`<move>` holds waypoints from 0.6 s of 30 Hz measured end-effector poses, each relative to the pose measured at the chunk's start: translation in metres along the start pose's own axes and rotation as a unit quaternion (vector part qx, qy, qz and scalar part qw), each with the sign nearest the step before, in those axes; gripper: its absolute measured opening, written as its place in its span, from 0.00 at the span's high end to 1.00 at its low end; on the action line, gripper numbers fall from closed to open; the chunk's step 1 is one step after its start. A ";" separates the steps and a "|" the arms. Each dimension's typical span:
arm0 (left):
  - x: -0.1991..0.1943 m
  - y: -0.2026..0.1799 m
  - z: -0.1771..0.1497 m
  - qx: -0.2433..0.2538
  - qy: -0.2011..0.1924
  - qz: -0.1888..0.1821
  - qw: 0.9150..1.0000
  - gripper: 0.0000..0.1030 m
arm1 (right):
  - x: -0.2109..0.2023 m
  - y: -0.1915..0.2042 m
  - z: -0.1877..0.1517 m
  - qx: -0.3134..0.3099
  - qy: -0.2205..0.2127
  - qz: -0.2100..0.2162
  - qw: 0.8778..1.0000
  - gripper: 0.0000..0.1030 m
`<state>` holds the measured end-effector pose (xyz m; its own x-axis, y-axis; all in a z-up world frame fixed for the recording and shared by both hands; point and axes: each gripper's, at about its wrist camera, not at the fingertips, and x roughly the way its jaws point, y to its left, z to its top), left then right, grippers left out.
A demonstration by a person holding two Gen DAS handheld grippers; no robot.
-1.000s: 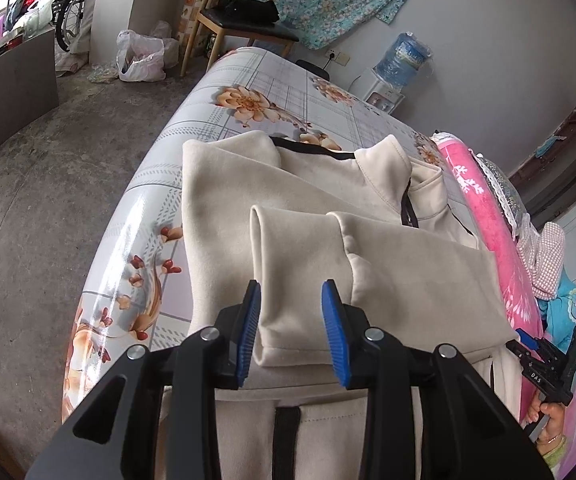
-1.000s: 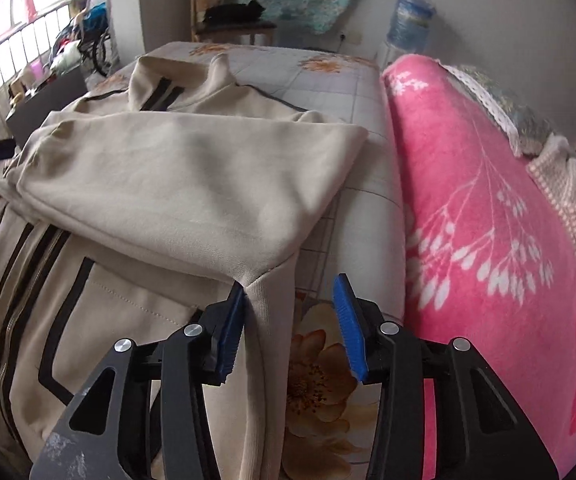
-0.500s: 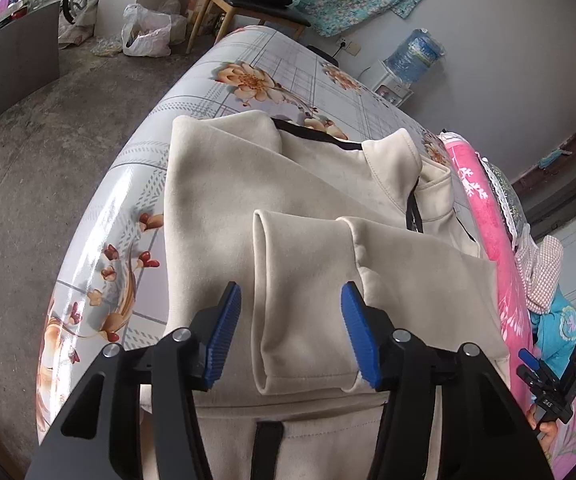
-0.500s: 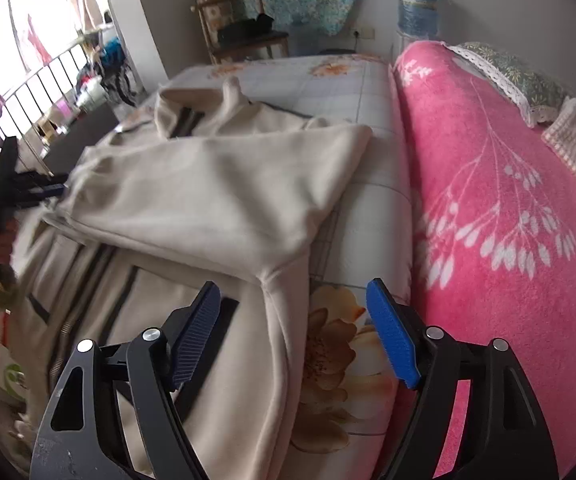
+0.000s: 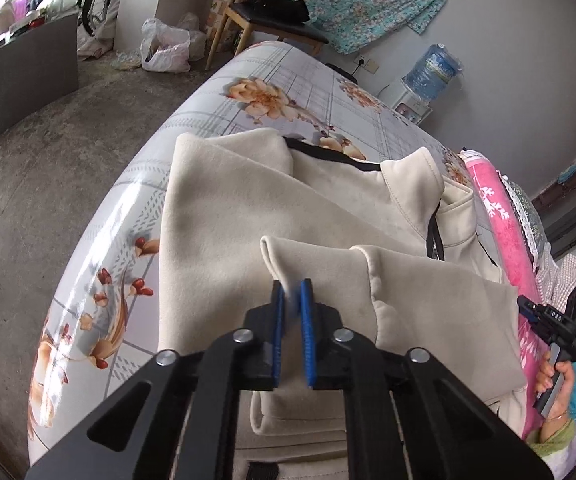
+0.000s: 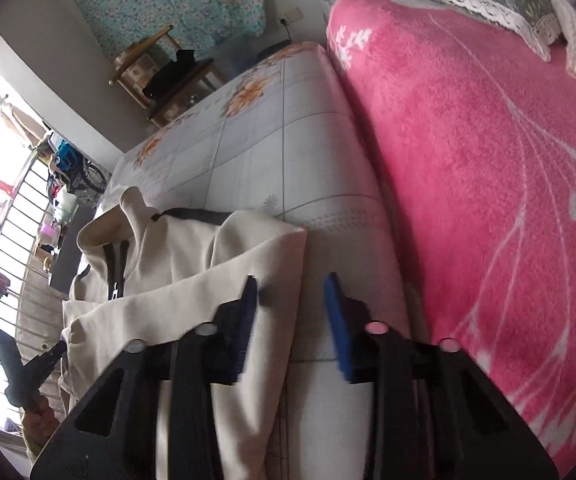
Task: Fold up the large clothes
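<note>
A big cream jacket [image 5: 247, 208] lies flat on the bed [image 5: 288, 92], with its collar pointing toward the far end of the bed; one sleeve [image 5: 428, 304] is folded across the middle of the jacket, and its cuff end sits on the side of the jacket away from the pink blanket [image 5: 500, 216].

The left gripper [image 5: 291, 300] has its blue jaws pressed nearly together, pinching the cuff end of that sleeve; a little bit of cloth shows between them. The right gripper [image 6: 290, 300] hangs over the edge of the jacket nearest the pink blanket; its jaws are spread wide and hold nothing, though the left jaw lies close over the cloth.

The jacket looks thick, soft and floppy; it will likely bend and sag wherever it is not held; it does not look heavy or easy to break. The fuzzy cloth should not slip much. A good place to take hold seems to be an edge or a corner, such as the cuff or the shoulder fold, with both grippers far apart so the cloth stays smooth.
</note>
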<state>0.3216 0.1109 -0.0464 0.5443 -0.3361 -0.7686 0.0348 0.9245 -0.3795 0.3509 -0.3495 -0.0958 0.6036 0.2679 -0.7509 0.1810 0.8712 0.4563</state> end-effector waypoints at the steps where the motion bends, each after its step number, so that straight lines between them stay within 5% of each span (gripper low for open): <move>1: -0.004 -0.005 0.001 0.015 -0.014 -0.002 1.000 0.95 | -0.002 -0.002 0.001 0.010 -0.008 0.011 1.000 0.98; 5: -0.022 -0.018 0.009 0.042 -0.063 -0.025 0.997 0.95 | -0.019 -0.009 -0.006 0.025 -0.060 0.037 0.997 0.99; 11: 0.009 -0.010 0.012 0.044 -0.029 0.028 0.998 0.95 | -0.012 -0.025 -0.013 0.061 -0.073 0.033 0.995 1.00; 15: -0.002 -0.005 0.010 0.038 -0.047 -0.003 0.998 0.95 | -0.020 -0.025 -0.020 0.075 -0.098 0.045 0.991 1.00; 18: 0.001 -0.008 0.011 0.055 -0.031 0.036 0.997 0.95 | -0.020 -0.024 -0.019 0.063 -0.091 0.029 0.993 1.00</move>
<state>0.3314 0.1045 -0.0386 0.5989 -0.2595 -0.7576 0.0843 0.9612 -0.2625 0.3191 -0.3678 -0.1007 0.7438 0.2272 -0.6287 0.2304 0.7957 0.5601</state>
